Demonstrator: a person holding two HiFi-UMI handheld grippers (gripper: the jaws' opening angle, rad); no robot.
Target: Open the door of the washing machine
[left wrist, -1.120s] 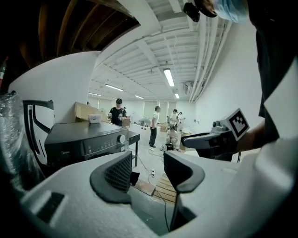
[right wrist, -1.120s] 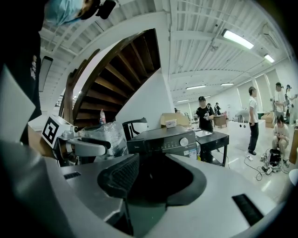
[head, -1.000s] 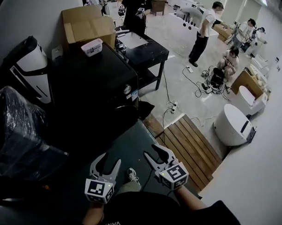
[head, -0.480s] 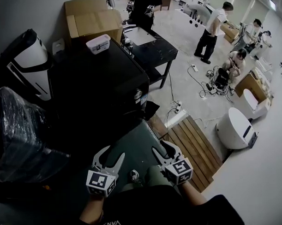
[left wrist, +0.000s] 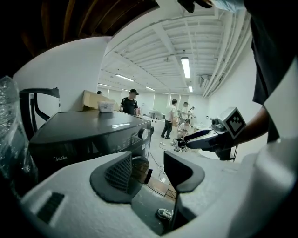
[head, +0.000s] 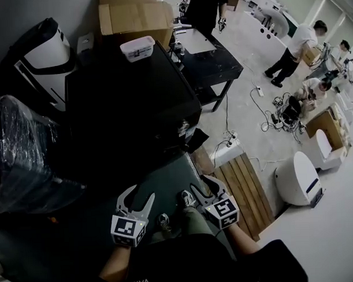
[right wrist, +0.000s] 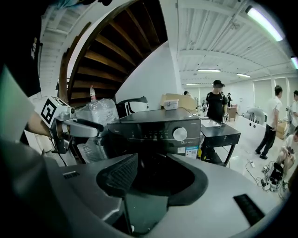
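at the far left sits a bundle wrapped in clear plastic (head: pixel 21 154), just beside the washing machine (head: pixel 129 104), a black front-loader that fills the middle of the head view, with a small white box (head: pixel 137 49) on its lid. the left gripper (head: pixel 138 196) hangs low in front of the machine, its jaws well apart and holding nothing — only floor and a shoe (left wrist: pixel 164 214) show through the gap in its own view. past its left jaw the round door (left wrist: pixel 138 169) shows on the machine's front, below the panel with the knob (left wrist: pixel 145 134). it looks shut, though that front is dark. the right gripper (head: pixel 204 186) is level with the left one, also short of the machine and not touching it. its jaws have just been opening and stand wide and empty, framing the door in its own view. further right lie wooden floor boards (head: pixel 247 187) and, well apart, people (head: pixel 289 47) on the open floor.

as i read it, the task has hardly begun — the grippers only face the machine. what's left: reach the door's edge or handle, take hold and swing it out. which side the handle is on i cannot tell.
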